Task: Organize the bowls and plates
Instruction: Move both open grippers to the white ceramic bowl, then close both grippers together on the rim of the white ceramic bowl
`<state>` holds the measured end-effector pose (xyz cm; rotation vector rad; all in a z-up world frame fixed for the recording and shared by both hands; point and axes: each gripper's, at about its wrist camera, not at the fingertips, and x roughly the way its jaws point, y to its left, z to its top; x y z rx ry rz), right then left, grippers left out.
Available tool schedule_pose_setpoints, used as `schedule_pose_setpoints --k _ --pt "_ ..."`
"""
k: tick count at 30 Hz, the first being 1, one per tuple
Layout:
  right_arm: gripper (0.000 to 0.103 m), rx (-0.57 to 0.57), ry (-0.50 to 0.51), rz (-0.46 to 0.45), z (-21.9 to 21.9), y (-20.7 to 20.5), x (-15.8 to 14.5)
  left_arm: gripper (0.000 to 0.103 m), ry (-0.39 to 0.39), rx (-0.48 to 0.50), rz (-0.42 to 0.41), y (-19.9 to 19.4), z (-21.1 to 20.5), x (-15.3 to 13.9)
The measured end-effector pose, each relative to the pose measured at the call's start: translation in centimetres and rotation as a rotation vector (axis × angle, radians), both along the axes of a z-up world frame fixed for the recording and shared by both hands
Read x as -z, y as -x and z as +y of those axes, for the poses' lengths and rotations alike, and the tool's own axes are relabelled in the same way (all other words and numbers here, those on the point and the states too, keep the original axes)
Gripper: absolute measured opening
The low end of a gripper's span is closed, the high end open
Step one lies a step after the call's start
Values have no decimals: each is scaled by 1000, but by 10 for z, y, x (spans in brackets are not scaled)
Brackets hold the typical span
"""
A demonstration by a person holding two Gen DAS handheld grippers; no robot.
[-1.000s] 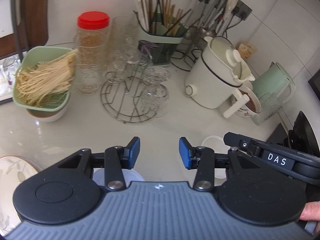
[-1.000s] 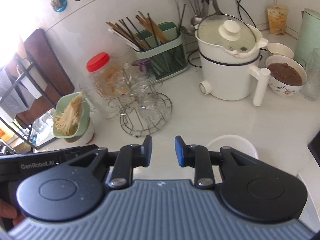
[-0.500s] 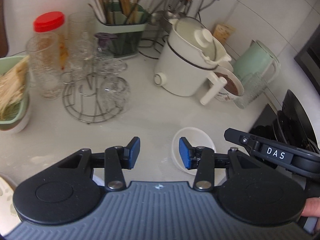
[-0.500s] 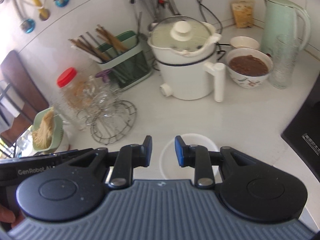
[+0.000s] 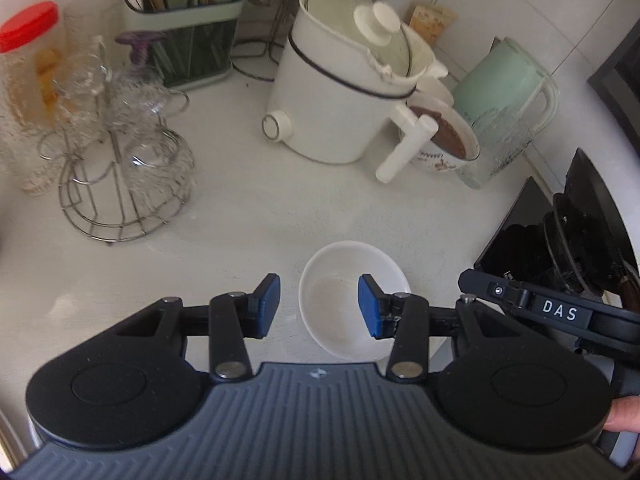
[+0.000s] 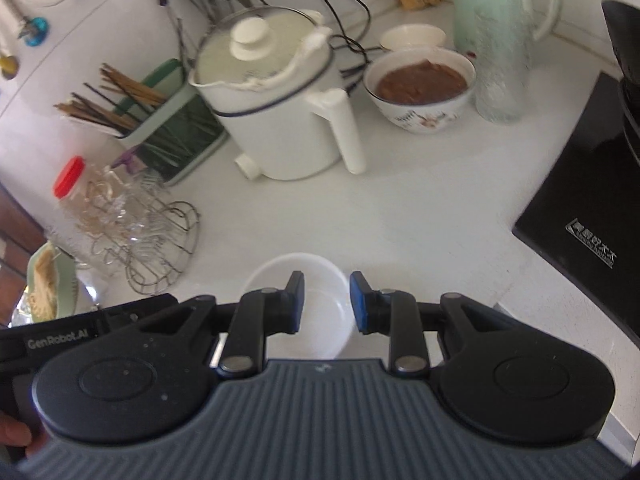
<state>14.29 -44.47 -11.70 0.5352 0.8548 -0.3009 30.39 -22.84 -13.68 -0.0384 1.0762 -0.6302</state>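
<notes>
Both tools are swinging across the surface point(image 5: 248, 216) and dipping, and the white bowl point(image 5: 340, 304), only a sliver at the frame's bottom a second ago, is now sitting right ahead. The left tool point(image 5: 319, 306) is standing apart, empty; the right tool point(image 6: 326, 303) is narrower, also clamped on nothing. A pickup is looking likely. The white pot point(image 5: 340, 92) is standing at twelve o'clock, the glass rack point(image 5: 120, 184) at ten, the cooktop point(image 6: 592, 184) at two, all clear of the bowl.

Small bowl point(image 5: 344, 280) sits on the counter point(image 5: 248, 216); pot point(image 5: 340, 92) at twelve o'clock behind it, wire rack point(image 5: 120, 184) at ten.
</notes>
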Motion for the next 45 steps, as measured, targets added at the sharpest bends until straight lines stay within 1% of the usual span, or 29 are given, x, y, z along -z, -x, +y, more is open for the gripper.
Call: schedule_pose_setpoints --k 5,6,7,9,15,18,23,25,26,27,28,29,30,32,34,35,36,38,40,45 --pt "29 -6 -34 73 -16 -8 20 52 -14 4 29 -8 -18 18" --pt "35 -8 -34 92 -18 -11 23 52 -15 4 34 -10 -21 21" --pt "43 -11 -40 102 -20 -12 27 53 -23 5 39 -12 -25 26" --pt "46 -19 -65 101 -24 -14 33 53 -32 4 46 -15 -30 33" --pt "46 -36 -125 127 -31 -27 58 53 -68 -15 92 -27 -40 60" --pt "46 -58 -127 135 -30 -31 65 53 -82 -13 122 -32 -42 72" --pt "46 -100 -142 146 -29 -42 76 52 -101 -18 139 -34 -46 84" --pt "41 -110 -144 151 -29 -45 79 51 -105 -28 144 -35 -47 88" --pt "38 -112 -140 158 -28 -48 80 48 -105 -31 143 -36 -47 90" --pt "31 -101 -126 169 -28 -48 81 47 -105 -32 142 -36 -49 92" --pt "28 -90 -116 178 -28 -49 81 43 -103 -25 143 -37 -49 93" --pt "27 -89 -121 179 -28 -49 82 38 -103 -16 143 -37 -49 93" --pt "27 -92 -125 177 -28 -50 82 37 -105 -13 142 -38 -49 94" --pt "26 -101 -136 168 -29 -50 84 30 -110 -13 142 -40 -50 96" --pt "21 -107 -152 166 -29 -50 87 24 -114 -22 135 -41 -50 97" --pt "21 -111 -160 166 -30 -50 88 19 -110 -23 135 -41 -50 97" --pt "17 -114 -165 165 -29 -50 89 18 -104 -23 137 -41 -51 98" --pt "13 -119 -172 161 -28 -49 90 11 -92 -21 136 -40 -50 98" --pt "9 -119 -174 160 -27 -49 90 10 -84 -18 130 -37 -50 97" --pt "10 -109 -170 152 -23 -46 85 9 -75 -31 116 -33 -49 90"
